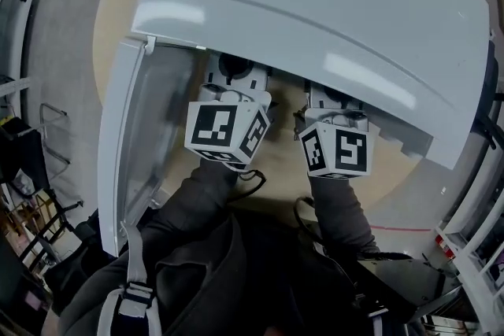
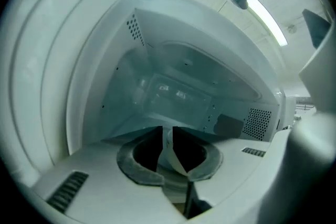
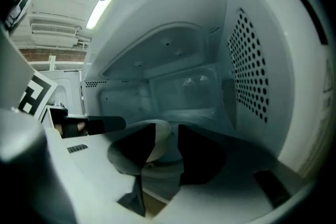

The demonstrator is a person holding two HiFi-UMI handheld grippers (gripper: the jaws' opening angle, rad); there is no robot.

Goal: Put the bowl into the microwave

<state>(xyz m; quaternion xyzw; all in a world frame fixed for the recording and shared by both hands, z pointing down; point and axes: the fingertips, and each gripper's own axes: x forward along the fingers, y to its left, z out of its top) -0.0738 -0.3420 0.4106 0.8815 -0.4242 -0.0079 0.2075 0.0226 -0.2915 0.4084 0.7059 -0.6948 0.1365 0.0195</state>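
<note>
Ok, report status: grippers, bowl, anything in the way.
Left gripper shut on bowl rim. Right gripper open, rim between jaws. Bowl inside microwave, door open. Nothing seen blocking.

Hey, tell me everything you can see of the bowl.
The bowl looks plain white, smooth and thin-walled, roughly upright. Only part of its rim and side shows. It is low at the front, inside the open microwave. The left tool is shut on its rim; the right tool straddles the rim with jaws apart, not pressing. Whether it rests on the cavity floor is unclear.
</note>
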